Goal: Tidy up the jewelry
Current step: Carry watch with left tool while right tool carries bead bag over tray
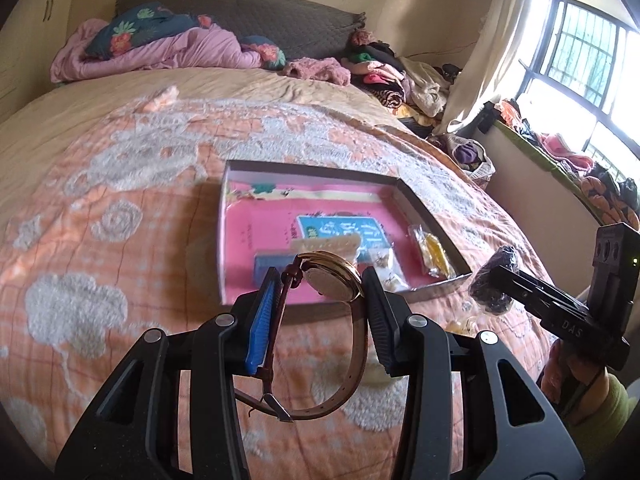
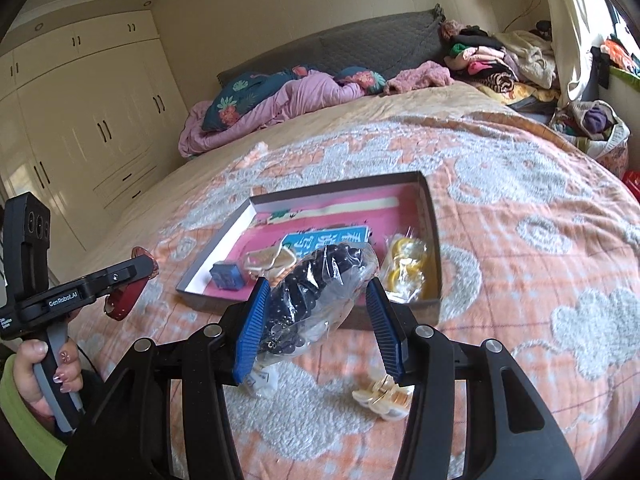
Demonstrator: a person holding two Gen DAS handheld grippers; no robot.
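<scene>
Jewelry is split between both grippers and a shallow box [image 1: 424, 216] lying on the bed [image 1: 120, 240]. A gold-cased watch [image 1: 332, 280] with a brown strap is pinched in the left gripper [image 1: 320, 312], face turned sideways, strap looped down toward 6 o'clock with the buckle end hanging free. In the right wrist view the left gripper is seen at 9 o'clock, only the reddish strap showing under it.

A clear bag of dark beads [image 2: 312, 292] is seen between the fingers of the right gripper [image 2: 316, 324]; the bag is pressed against the left pad, a gap shows at the right pad, so whether it is clamped cannot be told. In the left wrist view the same bag is seen at 3 o'clock at that gripper's tip.

The box, pink-lined with a blue printed label, is at 12 o'clock from both grippers. Inside it: a small blue case [image 2: 226, 276], a packet of yellow pieces [image 2: 406, 268], a pale bagged item [image 2: 272, 262]. A cream hair claw [image 2: 384, 400] is left on the bed just below the right gripper, outside the box.
</scene>
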